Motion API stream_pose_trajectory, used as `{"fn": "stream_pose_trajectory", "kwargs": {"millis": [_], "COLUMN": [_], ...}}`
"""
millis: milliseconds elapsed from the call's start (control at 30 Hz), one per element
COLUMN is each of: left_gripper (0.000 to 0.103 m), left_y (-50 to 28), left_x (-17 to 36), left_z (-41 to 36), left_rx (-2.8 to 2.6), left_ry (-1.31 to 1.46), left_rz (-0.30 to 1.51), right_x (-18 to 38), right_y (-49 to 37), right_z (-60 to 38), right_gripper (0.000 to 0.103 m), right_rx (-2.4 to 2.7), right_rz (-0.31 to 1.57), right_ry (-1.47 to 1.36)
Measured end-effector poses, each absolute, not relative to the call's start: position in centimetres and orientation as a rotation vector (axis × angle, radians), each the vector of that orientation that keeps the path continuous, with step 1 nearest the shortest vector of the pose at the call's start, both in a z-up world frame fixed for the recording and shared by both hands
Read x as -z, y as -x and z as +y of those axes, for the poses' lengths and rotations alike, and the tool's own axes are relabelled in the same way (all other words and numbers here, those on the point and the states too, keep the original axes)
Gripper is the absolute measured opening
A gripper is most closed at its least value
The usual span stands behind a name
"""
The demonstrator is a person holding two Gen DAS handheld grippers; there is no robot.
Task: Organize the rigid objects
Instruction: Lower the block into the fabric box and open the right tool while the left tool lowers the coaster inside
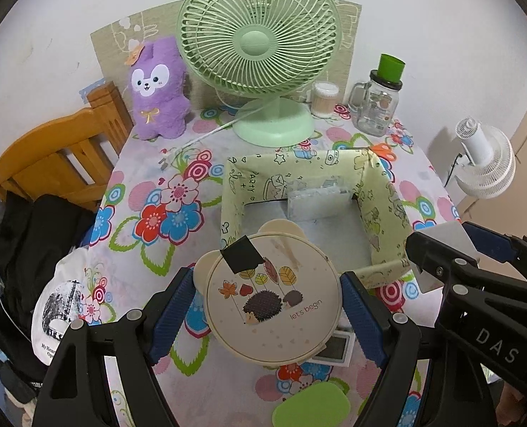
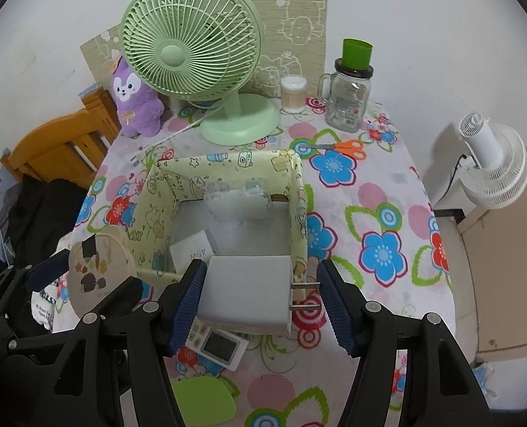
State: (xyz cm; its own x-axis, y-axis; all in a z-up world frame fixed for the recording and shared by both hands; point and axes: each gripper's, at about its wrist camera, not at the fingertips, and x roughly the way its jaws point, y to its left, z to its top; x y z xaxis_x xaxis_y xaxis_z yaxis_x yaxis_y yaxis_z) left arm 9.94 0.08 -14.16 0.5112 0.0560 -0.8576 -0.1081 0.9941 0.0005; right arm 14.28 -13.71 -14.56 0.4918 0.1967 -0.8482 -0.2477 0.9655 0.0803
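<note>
Both hands are loaded and hanging over the near edge of the box (image 2: pixel 228 170), so this looks like the middle of the job rather than the start or the end.

The left gripper (image 1: pixel 269 307) has its jaws spread wide around a round tin (image 1: pixel 272 299) with hedgehogs on the lid, 1 blue pad against each side of it. The tin is up off the tabletop (image 1: pixel 146 192), in front of the box's near-left corner and not yet inside.

The right gripper (image 2: pixel 260 295) is set narrower, clamped on a white plug adapter (image 2: pixel 245 291); 1 pad presses its flat side, the other meets the tips of its 2 prongs. It sits over the near wall of the box, towards the right corner.

Already in the box: a clear plastic case (image 2: pixel 238 201) at the back and a small white card (image 2: pixel 192 249) at the near left. I'd count those as done.

Left to do, as I judge it: drop these 2 in, then fetch the small screen device (image 2: pixel 219 347) and the green case (image 2: pixel 203 400) lying near the front edge. The scissors (image 2: pixel 338 147) beyond the box may belong in too, though I can't be sure.
</note>
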Motion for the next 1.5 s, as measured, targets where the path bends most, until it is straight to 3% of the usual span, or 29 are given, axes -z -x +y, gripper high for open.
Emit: {"fn": "stream_pose_trajectory", "kwargs": {"millis": [1500], "left_gripper": [0.083], "left_y": [-20.0], "left_x": [19.2], "left_z": [-0.9], "left_rx": [-0.084], "left_ry": [0.022], "left_rz": [1.108], "right_x": [19.7], "right_y": [-24.7], "right_z": [-11.3], "right_gripper": [0.068], "right_rx": [-0.308], "right_rz": [1.107], "right_ry": [0.055]}}
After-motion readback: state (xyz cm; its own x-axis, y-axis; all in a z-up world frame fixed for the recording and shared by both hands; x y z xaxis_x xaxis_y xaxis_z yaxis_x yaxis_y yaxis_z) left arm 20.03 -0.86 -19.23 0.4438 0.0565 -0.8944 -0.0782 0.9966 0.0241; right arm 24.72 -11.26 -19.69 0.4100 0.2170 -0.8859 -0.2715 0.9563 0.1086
